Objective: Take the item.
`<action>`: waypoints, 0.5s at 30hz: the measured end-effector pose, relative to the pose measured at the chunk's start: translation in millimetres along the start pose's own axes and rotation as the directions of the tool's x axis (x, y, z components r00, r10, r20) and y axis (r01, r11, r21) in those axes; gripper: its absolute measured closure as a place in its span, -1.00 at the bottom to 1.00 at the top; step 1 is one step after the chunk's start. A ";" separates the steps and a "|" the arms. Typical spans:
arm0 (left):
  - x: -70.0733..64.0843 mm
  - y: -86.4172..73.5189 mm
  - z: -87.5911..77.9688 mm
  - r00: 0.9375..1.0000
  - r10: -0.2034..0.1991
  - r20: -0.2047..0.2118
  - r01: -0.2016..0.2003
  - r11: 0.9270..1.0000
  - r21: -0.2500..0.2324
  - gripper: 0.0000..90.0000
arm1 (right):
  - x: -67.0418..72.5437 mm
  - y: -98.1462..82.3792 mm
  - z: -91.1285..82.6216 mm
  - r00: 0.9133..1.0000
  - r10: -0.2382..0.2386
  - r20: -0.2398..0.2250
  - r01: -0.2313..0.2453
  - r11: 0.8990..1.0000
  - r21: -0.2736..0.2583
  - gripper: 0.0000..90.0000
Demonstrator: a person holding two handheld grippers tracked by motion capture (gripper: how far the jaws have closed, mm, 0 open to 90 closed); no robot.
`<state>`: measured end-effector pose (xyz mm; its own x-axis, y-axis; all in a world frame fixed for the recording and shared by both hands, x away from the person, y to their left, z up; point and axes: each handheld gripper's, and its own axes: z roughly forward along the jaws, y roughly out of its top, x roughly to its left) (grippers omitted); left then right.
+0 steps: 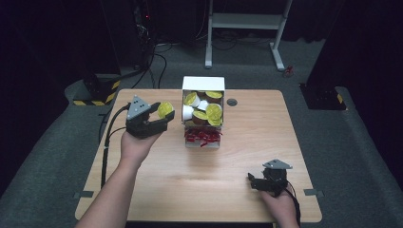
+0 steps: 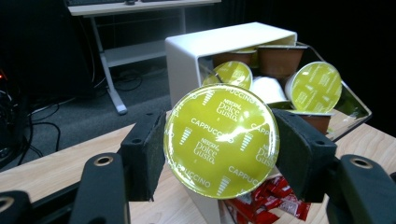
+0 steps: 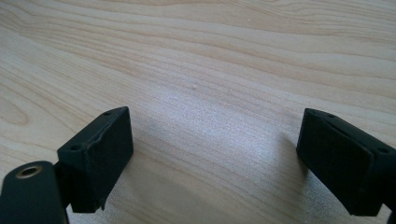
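One green-lidded coffee pod (image 2: 222,142) is sitting pinched in the left gripper (image 1: 159,115), just beside the pod box (image 1: 203,83); right gripper (image 1: 259,183) is resting w/ jaws spread, nothing btwn, over the table (image 1: 237,156).

Right gripper (image 3: 215,163) is hovering low over bare wooden counter (image 3: 210,60), its fingers (image 3: 100,154) standing wide apart, gripping nothing.

I am reading "Nescafé Dolce Gusto" and "CAPPUCCINO" repeating across the green foil lid (image 2: 222,142) of the capsule.
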<state>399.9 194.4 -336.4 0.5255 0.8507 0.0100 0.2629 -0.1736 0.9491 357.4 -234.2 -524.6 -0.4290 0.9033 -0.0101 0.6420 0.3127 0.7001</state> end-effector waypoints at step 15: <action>12.7 -24.2 -4.1 0.999 -0.026 -0.027 0.027 0.999 0.031 -0.15 | 0.1 -0.1 -0.2 1.000 0.004 0.002 -0.004 1.000 0.000 -0.75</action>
<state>396.9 211.4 -358.0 0.4966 0.8679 -0.0063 0.3015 -0.1657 0.9389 357.1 -234.1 -524.5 -0.4251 0.9051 -0.0081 0.6436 0.3086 0.7004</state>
